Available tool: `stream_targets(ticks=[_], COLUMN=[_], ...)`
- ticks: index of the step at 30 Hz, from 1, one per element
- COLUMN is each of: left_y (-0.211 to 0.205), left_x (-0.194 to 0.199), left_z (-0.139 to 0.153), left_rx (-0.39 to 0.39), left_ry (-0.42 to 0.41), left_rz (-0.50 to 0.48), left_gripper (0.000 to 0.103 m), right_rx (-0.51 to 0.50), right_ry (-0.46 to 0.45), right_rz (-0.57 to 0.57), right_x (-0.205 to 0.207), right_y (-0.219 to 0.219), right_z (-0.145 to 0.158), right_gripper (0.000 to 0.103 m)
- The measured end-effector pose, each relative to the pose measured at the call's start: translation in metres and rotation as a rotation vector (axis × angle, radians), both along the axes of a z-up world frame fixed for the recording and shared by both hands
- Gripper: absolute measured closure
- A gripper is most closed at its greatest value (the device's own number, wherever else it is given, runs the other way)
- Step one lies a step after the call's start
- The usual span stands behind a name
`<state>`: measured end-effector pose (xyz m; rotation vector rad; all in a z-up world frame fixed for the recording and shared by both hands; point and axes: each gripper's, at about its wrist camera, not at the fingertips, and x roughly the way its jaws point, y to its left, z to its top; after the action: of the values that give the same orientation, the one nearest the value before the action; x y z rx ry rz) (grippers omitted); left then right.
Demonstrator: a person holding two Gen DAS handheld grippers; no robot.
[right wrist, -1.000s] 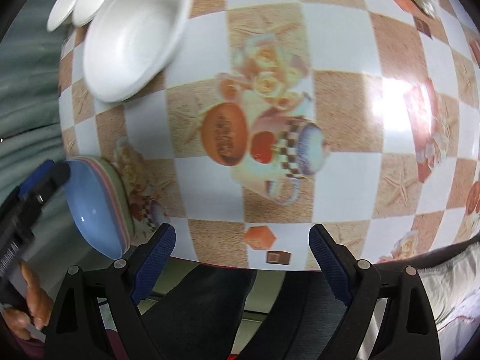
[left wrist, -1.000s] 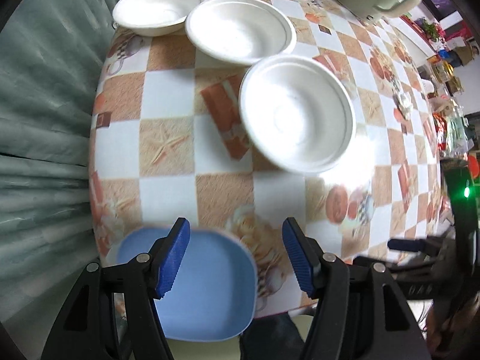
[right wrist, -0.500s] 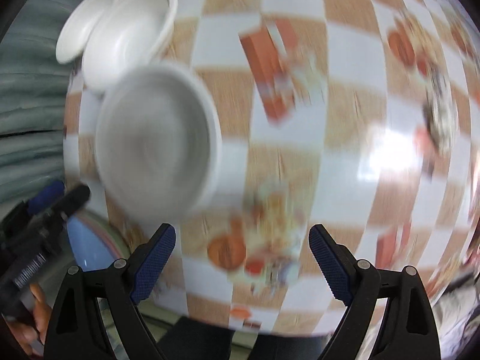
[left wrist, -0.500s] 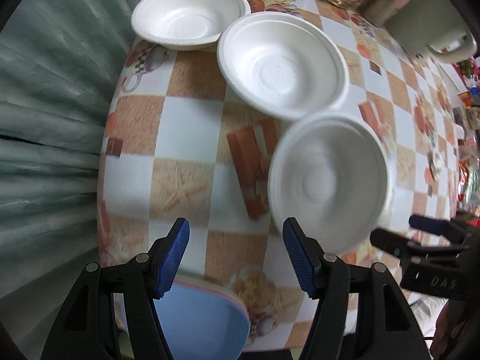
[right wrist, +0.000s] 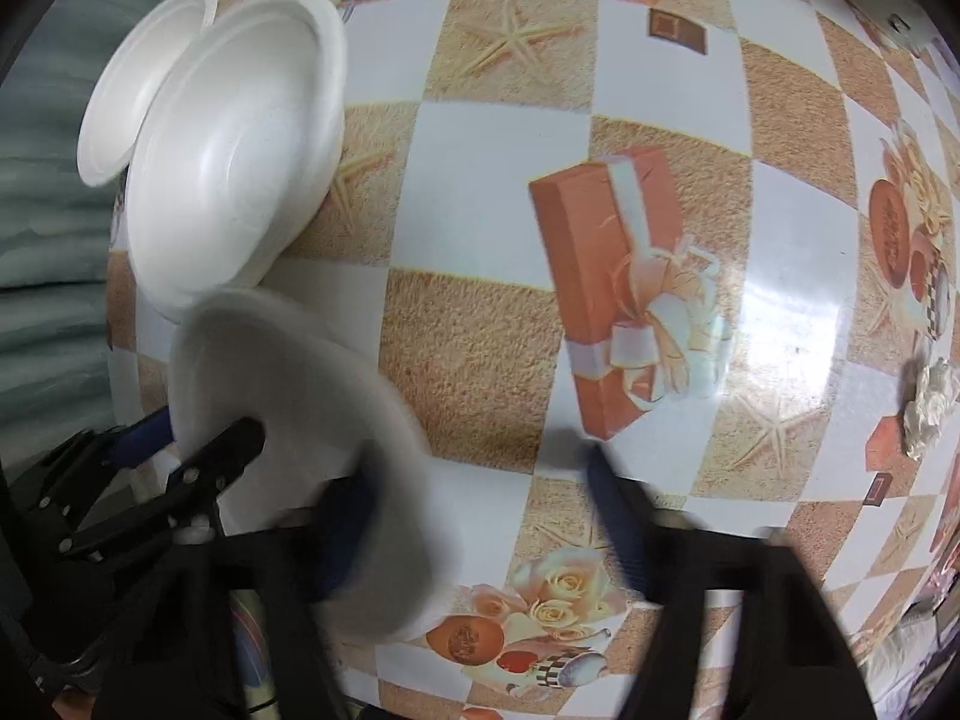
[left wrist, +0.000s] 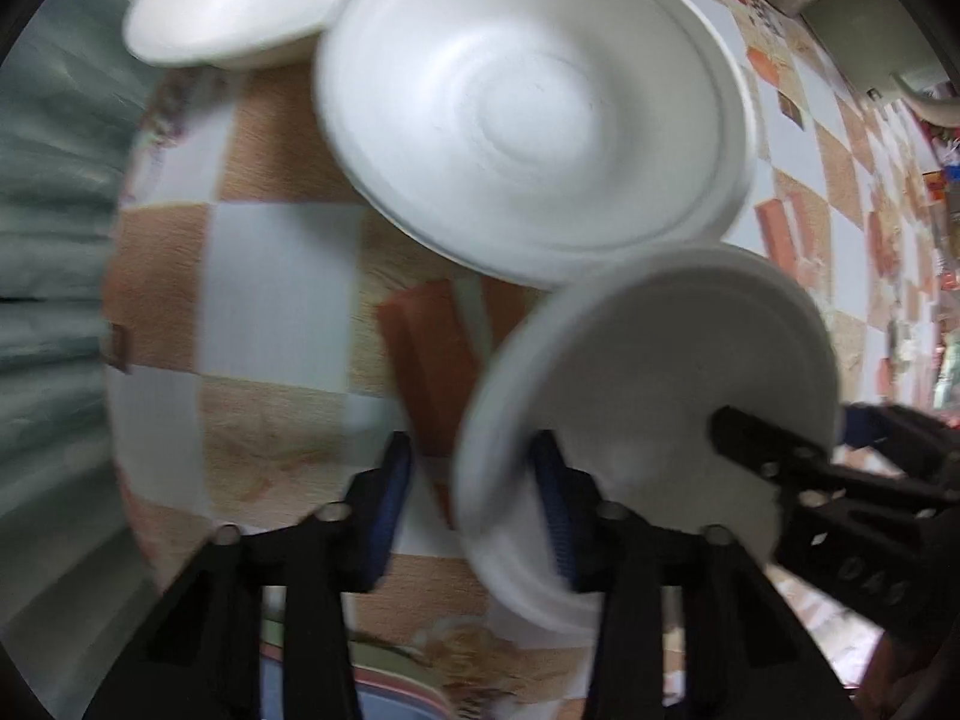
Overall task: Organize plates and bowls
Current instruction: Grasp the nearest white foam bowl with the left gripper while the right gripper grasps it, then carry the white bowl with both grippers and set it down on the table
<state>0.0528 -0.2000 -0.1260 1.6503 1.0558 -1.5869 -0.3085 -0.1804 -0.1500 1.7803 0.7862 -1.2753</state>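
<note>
Three white foam bowls are on the checkered tablecloth. The nearest bowl (left wrist: 654, 414) is tilted, its rim between my left gripper's (left wrist: 474, 468) open blue fingers; it is blurred. It also shows in the right wrist view (right wrist: 312, 420), where its far rim lies between my right gripper's (right wrist: 480, 516) open fingers. A second bowl (left wrist: 534, 102) lies just behind it, and a third bowl (left wrist: 234, 6) at the far left. Both show in the right wrist view too, the second (right wrist: 240, 150) and the third (right wrist: 144, 96).
A blue plate's edge (left wrist: 384, 702) sits at the table's near edge under my left gripper. A grey-green pot (left wrist: 876, 18) stands at the far right. A teal curtain (left wrist: 54, 240) hangs left of the table. A crumpled white scrap (right wrist: 930, 408) lies at the right.
Both grippers have moved forward onto the nearest bowl, which now stands tilted between them. The bowls loom larger, and the blue plate has dropped to the bottom edge.
</note>
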Motion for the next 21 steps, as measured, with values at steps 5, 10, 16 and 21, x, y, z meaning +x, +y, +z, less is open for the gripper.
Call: stream_targets(ticks=[5, 10, 16, 21], left_y=[0.021, 0.072, 0.166, 0.243], left_x=[-0.028, -0.068, -0.124, -0.159], left_z=[0.001, 0.003, -0.003, -0.002], left_rx=[0.008, -0.019, 0.006, 0.001], left_ry=[-0.002, -0.026, -0.023, -0.009], left_rz=[-0.072, -0.232, -0.473, -0.684], left_gripper=[0.078, 0.077, 0.072, 0.059], right_rx=[-0.01, 0.019, 0.089, 0.135], right_ry=[-0.06, -0.072, -0.051, -0.041], right_rz=[0.001, -0.009, -0.141, -0.267], right_x=[0.002, -0.018, -0.055, -0.08], right_y=[0.017, 0.073, 0.171, 0.242], right_z=[-0.005, -0.006, -0.01, -0.013], right_gripper=[0.08, 0.08, 0.079, 0.076])
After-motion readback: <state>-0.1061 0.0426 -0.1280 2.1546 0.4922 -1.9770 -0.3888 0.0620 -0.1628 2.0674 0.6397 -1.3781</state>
